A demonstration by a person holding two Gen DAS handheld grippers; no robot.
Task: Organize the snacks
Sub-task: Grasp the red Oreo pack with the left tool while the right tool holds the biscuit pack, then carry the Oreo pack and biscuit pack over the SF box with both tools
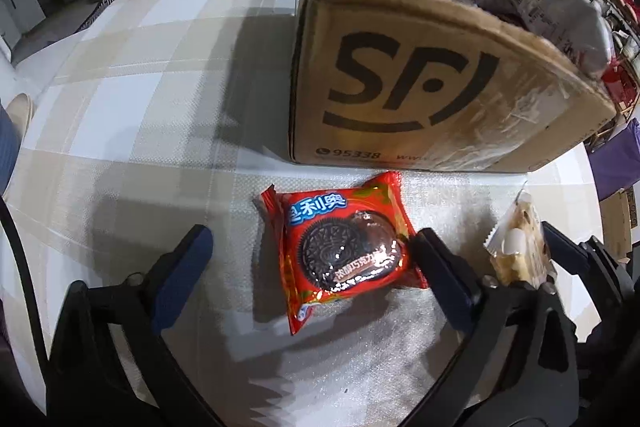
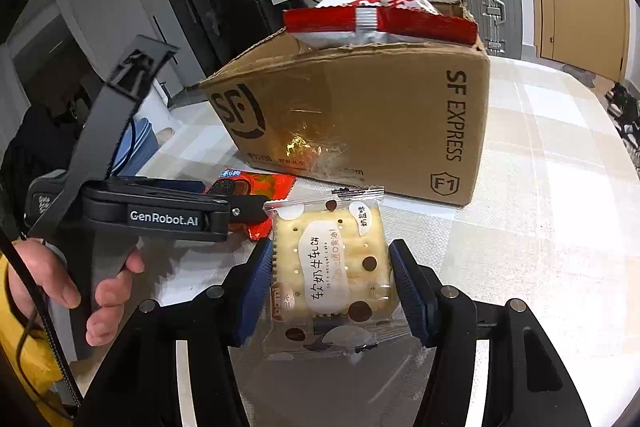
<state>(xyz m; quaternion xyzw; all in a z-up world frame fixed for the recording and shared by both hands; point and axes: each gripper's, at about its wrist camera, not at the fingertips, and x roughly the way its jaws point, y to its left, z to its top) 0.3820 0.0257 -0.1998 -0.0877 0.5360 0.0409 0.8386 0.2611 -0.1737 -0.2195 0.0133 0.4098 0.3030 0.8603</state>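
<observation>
My right gripper (image 2: 330, 279) clamps the cracker packet (image 2: 332, 267); the cardboard box (image 2: 360, 115) lies at twelve o'clock. My left gripper (image 1: 312, 247) is open around the red cookie packet (image 1: 340, 251) on the desk (image 1: 120, 107), box likewise ahead.

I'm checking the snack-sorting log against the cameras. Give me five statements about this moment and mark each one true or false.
1. The right claw grips a clear cracker packet. True.
2. The left claw has lifted the red Oreo packet. False: the packet lies on the table between open fingers, one fingertip at its edge.
3. The cardboard box stands empty. False: snack bags stick out of its top.
4. The Oreo packet lies in front of the box's SF logo side. True.
5. The cracker packet is already inside the box. False: it is outside, in the right claw.
</observation>
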